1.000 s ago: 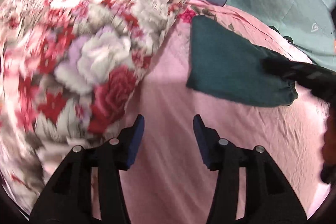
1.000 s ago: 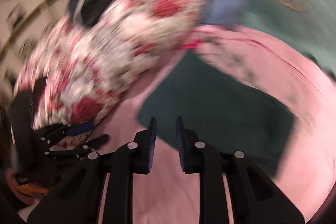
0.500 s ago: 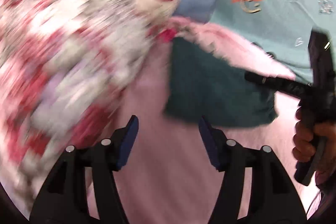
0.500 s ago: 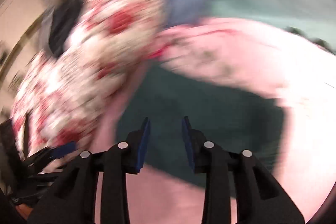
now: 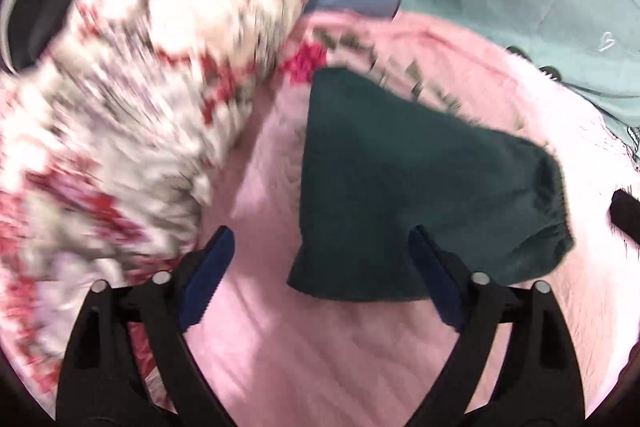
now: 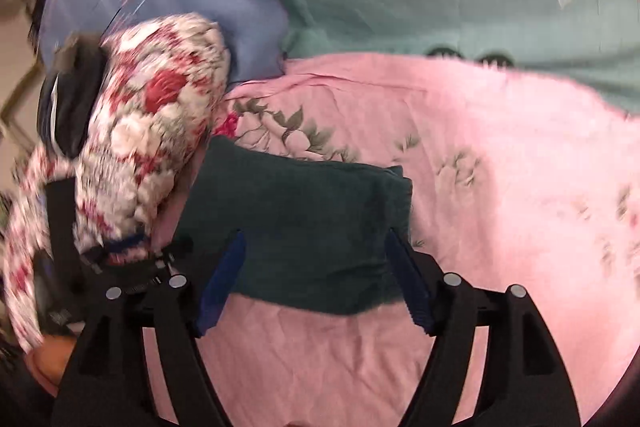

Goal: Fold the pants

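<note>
Pink bedsheet (image 5: pixel 320 367) carries the folded dark green pants (image 5: pixel 400 195) near its middle, floral quilt (image 5: pixel 140 87) at nine o'clock, while left gripper (image 5: pixel 320 275) and right gripper (image 6: pixel 316 279) hover spread wide, holding nothing, no readable writing

The room light is soft and fairly bright, and the pink sheet (image 6: pixel 500 155) washes out almost to white ahead and to the right of the right gripper (image 6: pixel 316 273). Faint shadow bands fall on the sheet just in front of the left gripper (image 5: pixel 320 267). Motion blur smears the floral quilt (image 5: pixel 152 75) to that tool's left into streaks, while the dark green pants (image 5: pixel 404 183) ahead of it stay only slightly soft. Both views bulge like a fishbowl, curving at the rim into black corners.
</note>
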`<state>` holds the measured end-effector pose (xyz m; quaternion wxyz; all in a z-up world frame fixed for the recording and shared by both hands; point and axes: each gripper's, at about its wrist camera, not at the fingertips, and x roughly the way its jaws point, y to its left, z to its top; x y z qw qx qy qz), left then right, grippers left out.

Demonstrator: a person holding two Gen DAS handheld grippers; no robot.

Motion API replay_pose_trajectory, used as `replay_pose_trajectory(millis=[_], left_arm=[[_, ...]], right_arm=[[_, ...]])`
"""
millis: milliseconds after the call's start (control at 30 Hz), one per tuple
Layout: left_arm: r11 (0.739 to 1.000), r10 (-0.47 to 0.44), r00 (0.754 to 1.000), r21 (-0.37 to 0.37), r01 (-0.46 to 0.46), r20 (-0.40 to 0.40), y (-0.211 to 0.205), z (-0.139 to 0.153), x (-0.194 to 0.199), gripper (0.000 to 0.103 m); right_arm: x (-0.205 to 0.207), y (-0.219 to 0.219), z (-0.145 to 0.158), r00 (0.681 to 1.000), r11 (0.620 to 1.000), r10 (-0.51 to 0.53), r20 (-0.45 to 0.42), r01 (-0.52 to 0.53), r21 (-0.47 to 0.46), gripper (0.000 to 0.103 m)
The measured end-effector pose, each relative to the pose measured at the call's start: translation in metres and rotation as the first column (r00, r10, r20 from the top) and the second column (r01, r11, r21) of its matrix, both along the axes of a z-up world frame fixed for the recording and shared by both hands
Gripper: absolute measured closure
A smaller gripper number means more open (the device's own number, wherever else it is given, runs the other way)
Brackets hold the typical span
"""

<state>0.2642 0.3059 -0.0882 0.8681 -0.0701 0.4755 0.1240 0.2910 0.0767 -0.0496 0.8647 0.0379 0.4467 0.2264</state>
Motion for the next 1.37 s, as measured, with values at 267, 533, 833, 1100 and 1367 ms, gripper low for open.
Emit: replay_pose_trajectory(millis=[267, 533, 833, 1100, 1367], left_arm=[[0.999, -0.039, 0.997, 0.04, 0.037, 0.069, -0.03, 0.055, -0.045, 0.005], [0.995, -0.07, 0.994, 0.079, 0.064, 0.078, -0.051, 0.077, -0.096, 0.003], [0.992, -0.091, 0.992, 0.098, 0.082, 0.085, -0.066, 0.081, -0.125, 0.003], [0.989, -0.112, 0.988, 0.106, 0.101, 0.107, -0.076, 0.089, -0.135, 0.003], [0.99, -0.106, 0.988, 0.11, 0.093, 0.115, -0.08, 0.094, -0.141, 0.003]], right_arm=[[-0.044, -0.004, 0.013, 0.998, 0.997, 0.009, 0.055, -0.005, -0.082, 0.007], [-0.082, -0.012, 0.016, 0.998, 0.996, 0.033, 0.047, -0.029, -0.084, 0.007], [-0.112, -0.02, 0.018, 0.998, 0.996, 0.032, 0.05, -0.028, -0.083, 0.007], [-0.125, -0.03, 0.023, 0.998, 0.997, 0.018, 0.053, -0.014, -0.078, 0.007], [-0.128, -0.037, 0.026, 0.998, 0.997, 0.022, 0.061, -0.017, -0.076, 0.007]])
